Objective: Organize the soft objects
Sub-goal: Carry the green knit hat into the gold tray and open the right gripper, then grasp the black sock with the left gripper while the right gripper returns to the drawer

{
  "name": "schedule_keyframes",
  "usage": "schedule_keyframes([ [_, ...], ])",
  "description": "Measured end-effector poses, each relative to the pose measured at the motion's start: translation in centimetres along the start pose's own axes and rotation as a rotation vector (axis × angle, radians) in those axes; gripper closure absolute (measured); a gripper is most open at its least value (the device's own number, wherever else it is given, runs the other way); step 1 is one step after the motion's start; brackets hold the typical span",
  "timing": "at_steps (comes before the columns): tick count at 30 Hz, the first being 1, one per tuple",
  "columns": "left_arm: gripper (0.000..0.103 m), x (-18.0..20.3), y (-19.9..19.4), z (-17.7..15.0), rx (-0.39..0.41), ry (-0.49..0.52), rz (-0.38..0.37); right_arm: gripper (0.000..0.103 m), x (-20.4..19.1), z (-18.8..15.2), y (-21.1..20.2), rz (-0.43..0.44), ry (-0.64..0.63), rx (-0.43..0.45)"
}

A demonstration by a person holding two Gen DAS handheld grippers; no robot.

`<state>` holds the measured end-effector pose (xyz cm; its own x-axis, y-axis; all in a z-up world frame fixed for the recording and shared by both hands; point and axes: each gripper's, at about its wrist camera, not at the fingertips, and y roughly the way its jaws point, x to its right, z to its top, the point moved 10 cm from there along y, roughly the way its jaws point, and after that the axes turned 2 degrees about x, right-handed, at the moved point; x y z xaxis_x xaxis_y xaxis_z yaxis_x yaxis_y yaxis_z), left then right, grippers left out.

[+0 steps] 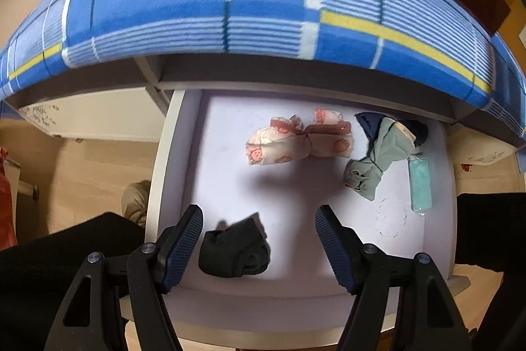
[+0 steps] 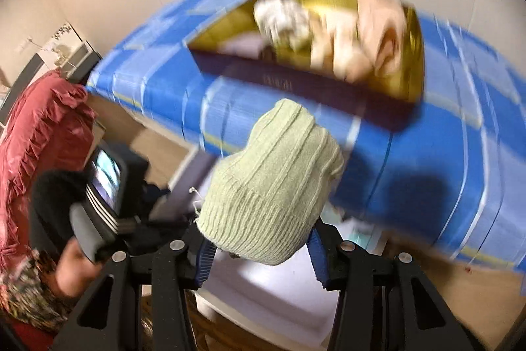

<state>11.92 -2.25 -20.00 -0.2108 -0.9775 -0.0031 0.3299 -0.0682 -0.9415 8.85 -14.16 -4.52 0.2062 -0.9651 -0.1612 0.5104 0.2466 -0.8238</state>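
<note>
In the left wrist view an open white drawer [image 1: 184, 153] under the bed holds a pink patterned sock pair [image 1: 296, 140], a grey-green and navy sock bundle [image 1: 378, 153], a small teal packet [image 1: 420, 183] and a rolled black sock [image 1: 233, 249]. My left gripper [image 1: 259, 229] is open and empty, its jaws wide apart just above the black sock. In the blurred right wrist view my right gripper [image 2: 259, 249] is shut on a light green knitted hat [image 2: 269, 186], held up above the drawer [image 2: 269, 291].
A blue checked blanket [image 1: 197, 5] covers the bed above the drawer. On it stands a dark box with a gold lining [image 2: 328, 55] holding pale soft items. A red ruffled cushion [image 2: 39, 137] is at the left. Wooden floor [image 1: 98, 170] lies beside the drawer.
</note>
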Motion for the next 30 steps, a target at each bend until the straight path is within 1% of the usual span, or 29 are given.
schedule_keyframes([
  [2, 0.031, -0.5, 0.3, -0.4, -0.019, -0.019, 0.001, 0.054, 0.2, 2.5, -0.7, -0.011, -0.018, 0.036],
  [4, 0.031, -0.8, 0.6, -0.8, -0.036, -0.046, -0.015, 0.054, 0.7, 5.8, -0.9, -0.038, -0.044, 0.074],
  [6, 0.031, -1.1, 0.7, -1.0, -0.046, -0.066, -0.028, 0.054, 1.5, 9.0, -0.3, -0.063, -0.058, 0.104],
  [7, 0.031, -1.3, 0.8, -1.2, -0.051, -0.079, -0.031, 0.054, 2.0, 11.3, 0.1, -0.087, -0.062, 0.113],
  [8, 0.031, -1.5, 0.9, -1.3, -0.055, -0.085, -0.032, 0.054, 2.6, 12.6, 0.7, -0.105, -0.06, 0.12],
  [11, 0.031, -2.1, 1.4, -1.8, -0.081, -0.111, -0.033, 0.054, 4.6, 17.6, 3.0, -0.141, -0.015, 0.144],
  [13, 0.031, -2.6, 1.9, -2.3, -0.109, -0.139, -0.042, 0.054, 6.2, 20.2, 4.5, -0.154, 0.028, 0.15],
  [15, 0.031, -3.0, 2.3, -2.6, -0.129, -0.165, -0.049, 0.053, 7.3, 22.1, 6.3, -0.165, 0.069, 0.143],
  [18, 0.031, -3.7, 2.8, -2.9, -0.151, -0.206, -0.053, 0.052, 9.0, 23.8, 8.7, -0.185, 0.123, 0.127],
  [21, 0.031, -4.1, 3.3, -3.2, -0.171, -0.236, -0.053, 0.049, 9.6, 24.2, 11.1, -0.204, 0.12, 0.1],
  [22, 0.031, -4.2, 3.5, -3.4, -0.181, -0.244, -0.054, 0.043, 9.7, 24.0, 11.7, -0.212, 0.116, 0.089],
  [23, 0.031, -4.2, 3.6, -3.5, -0.187, -0.248, -0.054, 0.04, 9.9, 24.1, 12.1, -0.216, 0.109, 0.087],
  [25, 0.031, -4.1, 3.9, -3.7, -0.199, -0.251, -0.052, 0.034, 10.1, 24.0, 11.9, -0.226, 0.103, 0.113],
  [27, 0.031, -4.0, 4.1, -3.8, -0.207, -0.248, -0.048, 0.031, 10.0, 23.9, 10.5, -0.203, 0.107, 0.163],
  [30, 0.031, -4.0, 4.4, -4.0, -0.216, -0.241, -0.038, 0.028, 9.1, 22.7, 7.6, -0.17, 0.096, 0.227],
])
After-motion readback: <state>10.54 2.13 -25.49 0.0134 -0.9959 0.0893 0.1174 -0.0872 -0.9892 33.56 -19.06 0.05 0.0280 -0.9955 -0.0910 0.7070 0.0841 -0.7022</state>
